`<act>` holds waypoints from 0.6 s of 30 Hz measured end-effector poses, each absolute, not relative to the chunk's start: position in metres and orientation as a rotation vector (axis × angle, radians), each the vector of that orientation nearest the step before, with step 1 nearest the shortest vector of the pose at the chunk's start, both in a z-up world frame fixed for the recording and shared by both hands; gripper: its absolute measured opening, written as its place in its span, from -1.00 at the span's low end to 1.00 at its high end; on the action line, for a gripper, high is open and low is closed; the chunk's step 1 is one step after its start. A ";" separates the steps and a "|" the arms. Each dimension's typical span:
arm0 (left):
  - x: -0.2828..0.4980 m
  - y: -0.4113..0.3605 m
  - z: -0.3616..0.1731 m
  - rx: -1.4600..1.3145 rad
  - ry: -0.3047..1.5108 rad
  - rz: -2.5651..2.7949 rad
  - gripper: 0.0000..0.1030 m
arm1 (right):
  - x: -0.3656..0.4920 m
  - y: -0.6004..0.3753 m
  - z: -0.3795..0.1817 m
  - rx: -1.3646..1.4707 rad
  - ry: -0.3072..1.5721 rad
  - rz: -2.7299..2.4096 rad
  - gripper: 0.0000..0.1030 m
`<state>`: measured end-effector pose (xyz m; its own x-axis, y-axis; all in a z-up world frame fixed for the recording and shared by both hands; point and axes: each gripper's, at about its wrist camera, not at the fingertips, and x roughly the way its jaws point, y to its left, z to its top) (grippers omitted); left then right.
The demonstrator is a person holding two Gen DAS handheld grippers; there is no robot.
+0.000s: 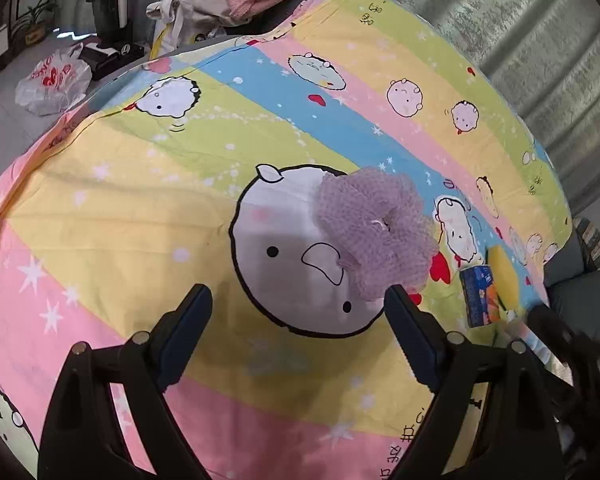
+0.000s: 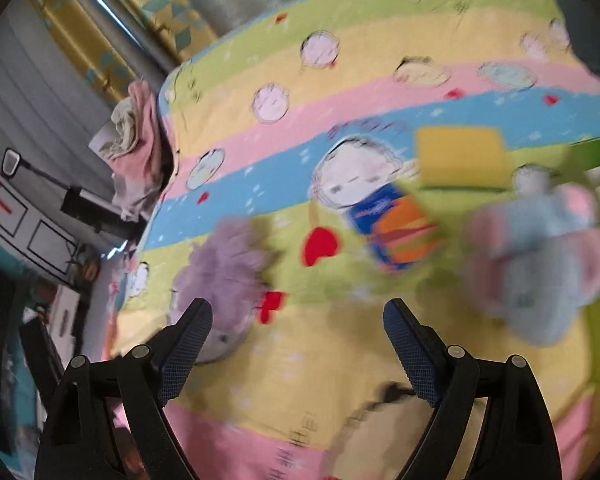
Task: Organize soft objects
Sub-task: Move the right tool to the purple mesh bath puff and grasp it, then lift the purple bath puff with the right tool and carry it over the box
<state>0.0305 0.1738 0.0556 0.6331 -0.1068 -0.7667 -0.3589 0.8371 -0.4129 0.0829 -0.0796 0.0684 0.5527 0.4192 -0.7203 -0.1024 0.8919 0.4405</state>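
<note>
In the left wrist view we find the purple mesh bath pouf (image 1: 374,232) right of frame centre on the striped cartoon bedsheet (image 1: 140,208), its long axis running from upper left to lower right, with the blue packet (image 1: 477,296) and yellow sponge (image 1: 504,276) just beside it at right. We hold the left gripper (image 1: 298,300) pitched downward, jaws apart with nothing between them, its right fingertip at the pouf's lower edge. In the blurred right wrist view we hold the right gripper (image 2: 298,312) likewise tilted down, spread and empty, with a pale blue-and-pink plush toy (image 2: 540,256) at the right.
</note>
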 end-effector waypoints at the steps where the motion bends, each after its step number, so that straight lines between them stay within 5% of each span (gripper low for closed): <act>1: 0.029 0.175 0.057 -0.576 0.885 0.162 0.69 | 0.090 -0.067 0.065 0.379 0.954 0.342 0.72; 10: 0.028 0.198 0.053 -0.655 0.896 0.188 0.69 | 0.136 0.014 0.032 0.348 1.056 0.417 0.39; 14: 0.028 0.204 0.057 -0.660 0.890 0.191 0.69 | 0.146 0.033 0.015 0.266 1.068 0.357 -0.01; 18: 0.030 0.205 0.056 -0.675 0.896 0.169 0.69 | 0.144 0.023 0.015 0.265 1.041 0.325 -0.67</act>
